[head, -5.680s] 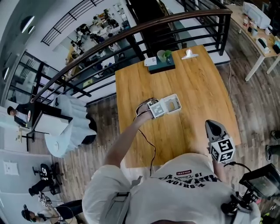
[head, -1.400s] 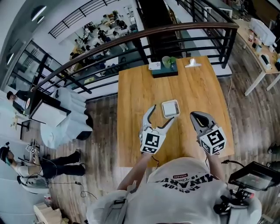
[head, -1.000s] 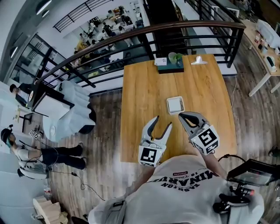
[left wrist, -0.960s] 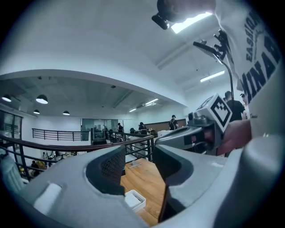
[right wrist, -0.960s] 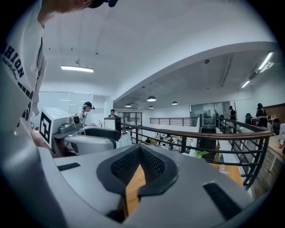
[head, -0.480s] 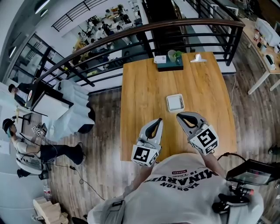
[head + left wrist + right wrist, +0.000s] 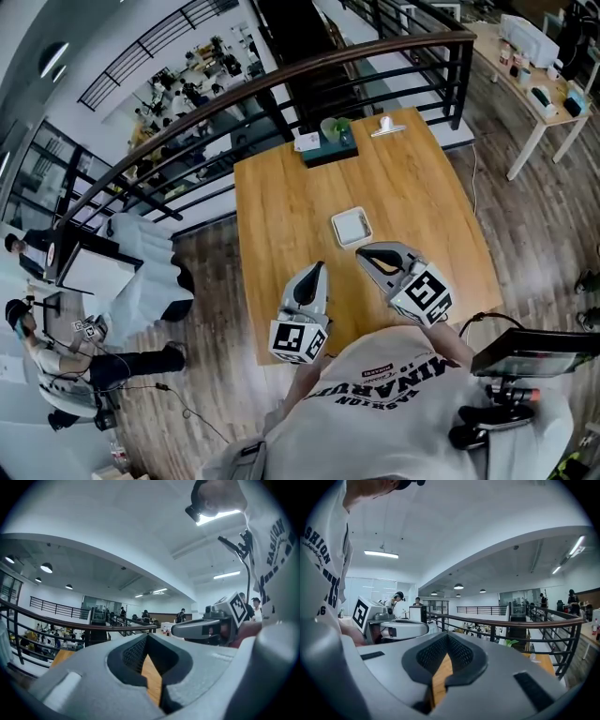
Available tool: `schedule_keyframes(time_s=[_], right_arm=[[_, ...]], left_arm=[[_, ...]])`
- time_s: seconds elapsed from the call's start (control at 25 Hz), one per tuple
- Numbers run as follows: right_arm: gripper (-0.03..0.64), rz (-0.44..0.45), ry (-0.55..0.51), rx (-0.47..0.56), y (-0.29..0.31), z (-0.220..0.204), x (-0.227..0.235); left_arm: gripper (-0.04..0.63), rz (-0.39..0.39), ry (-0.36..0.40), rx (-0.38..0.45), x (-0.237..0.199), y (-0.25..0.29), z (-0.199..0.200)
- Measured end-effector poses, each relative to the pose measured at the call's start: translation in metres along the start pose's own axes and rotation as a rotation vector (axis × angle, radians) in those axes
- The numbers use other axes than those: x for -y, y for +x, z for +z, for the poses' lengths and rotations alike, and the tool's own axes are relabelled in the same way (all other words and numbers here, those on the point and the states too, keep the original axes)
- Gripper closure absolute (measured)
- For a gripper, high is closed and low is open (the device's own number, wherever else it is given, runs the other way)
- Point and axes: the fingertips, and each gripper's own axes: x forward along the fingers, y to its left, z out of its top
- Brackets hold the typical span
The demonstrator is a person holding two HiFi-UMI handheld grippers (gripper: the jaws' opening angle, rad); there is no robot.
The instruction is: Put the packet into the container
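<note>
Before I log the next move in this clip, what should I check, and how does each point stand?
1. Left gripper shut and empty: ok.
2. Right gripper shut and empty: ok.
3. Container flat on the table, apart from both grippers: ok.
4. Packet inside the container: cannot tell, too small in the head view.
5. No packet loose on the table: ok.

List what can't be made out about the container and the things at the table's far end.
- Head view: the container is too small to show whether a packet lies inside.
- Both gripper views: the container is hidden behind the bodies of the left gripper and the right gripper.
- Head view: the dark tray and the white object at the far edge of the table are too small to identify.
</note>
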Motion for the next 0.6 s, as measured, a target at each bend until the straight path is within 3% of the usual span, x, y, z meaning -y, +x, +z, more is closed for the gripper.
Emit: schedule_keyframes(time_s=[0.2,0.6], right_arm=[[0.611,-0.015,0.007,-0.005,-0.0054,-0.006,-0.0033],[0.611,-0.002,0.004,-0.015,-0.0067,-0.0069,-0.0036]], left_arm=[[0.591,-0.024,-0.016,-0.009,0.0035,0.0038,-0.0036],[0.591,0.012,-0.045,-0.01,0.0002,-0.0005,-0.0054]])
